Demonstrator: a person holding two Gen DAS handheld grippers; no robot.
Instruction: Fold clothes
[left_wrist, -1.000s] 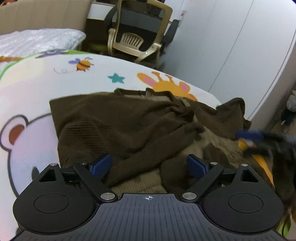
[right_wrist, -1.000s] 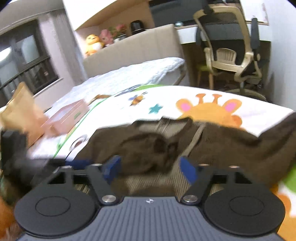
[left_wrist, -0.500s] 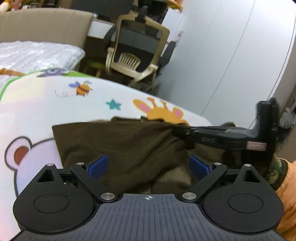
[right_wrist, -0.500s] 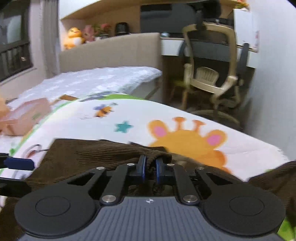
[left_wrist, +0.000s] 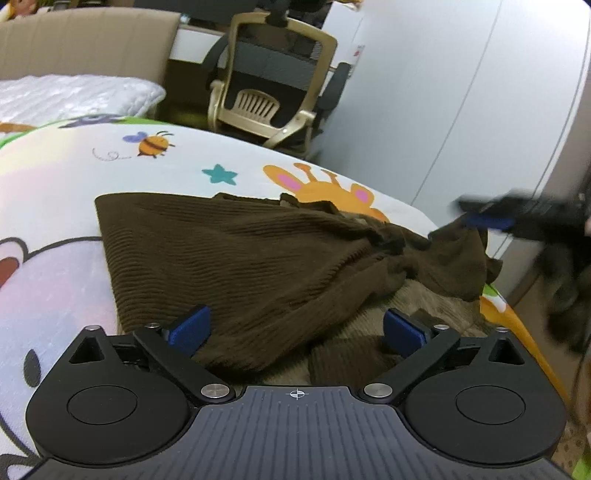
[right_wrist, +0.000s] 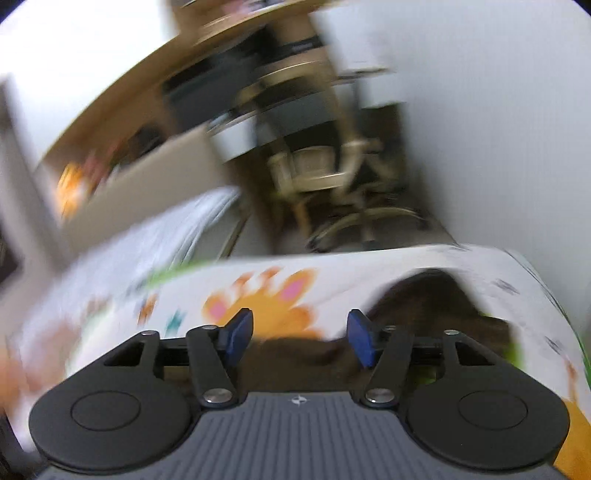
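Note:
A brown ribbed knit garment lies crumpled on a cartoon-print mat, one part folded over to the left, lighter brown fabric showing underneath at the near right. My left gripper is open and empty, low over the garment's near edge. My right gripper is open and empty; its view is blurred, with brown cloth below and to the right. It also shows in the left wrist view, blurred, at the garment's far right corner.
An office chair stands beyond the mat's far edge, by a desk. A bed with a white quilt and beige headboard lies far left. A white wardrobe wall is on the right. The mat's right edge drops off near the garment.
My right gripper has opened, let go of the garment and swung away to the right, now blurred. The fold it carried lies over the garment. My left gripper stayed open and nearly still.

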